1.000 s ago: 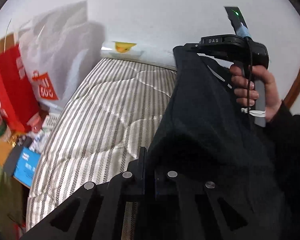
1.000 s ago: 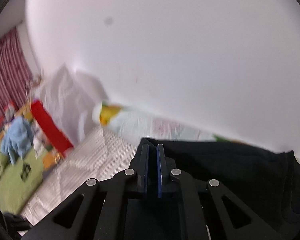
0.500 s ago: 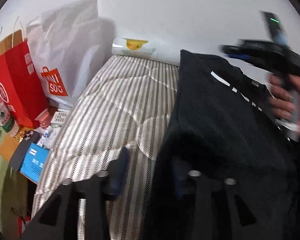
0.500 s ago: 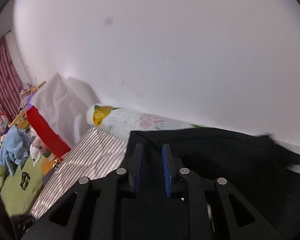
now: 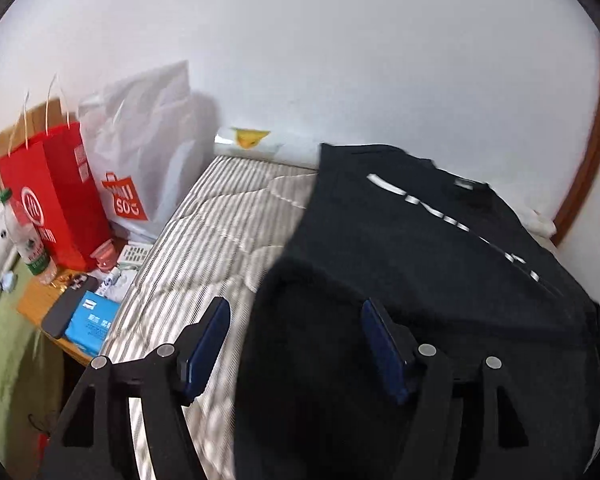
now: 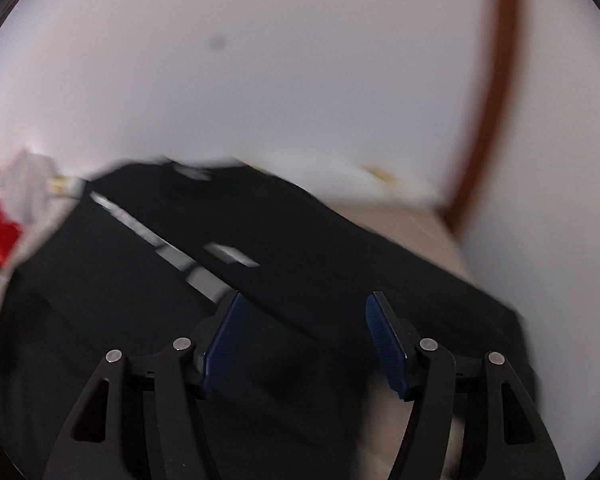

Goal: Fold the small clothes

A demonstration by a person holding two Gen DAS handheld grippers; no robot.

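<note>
A black T-shirt [image 5: 420,264] with a line of white lettering lies spread on the striped mattress [image 5: 220,232]. My left gripper [image 5: 296,332] hovers over the shirt's near left edge. Its jaws are opening, and the cloth lies loose under and between the blue pads [image 5: 210,340], which do not press on it. In the blurred right wrist view the same shirt [image 6: 300,248] stretches away toward the wall. My right gripper [image 6: 304,320] is above its near part. Its jaws are opening too, with nothing pinched between the pads [image 6: 384,344].
At the far left stand a red paper bag [image 5: 56,200] and a white plastic bag [image 5: 140,168]. A low table [image 5: 40,300] holds a phone, a blue pack and a bottle. A printed roll [image 5: 252,142] lies against the wall. A brown wooden frame [image 5: 584,160] curves at right.
Both grippers were shut on the raised black shirt and have let it go. The shirt now lies on the mattress. The right gripper and the hand have swung out of the left view.
</note>
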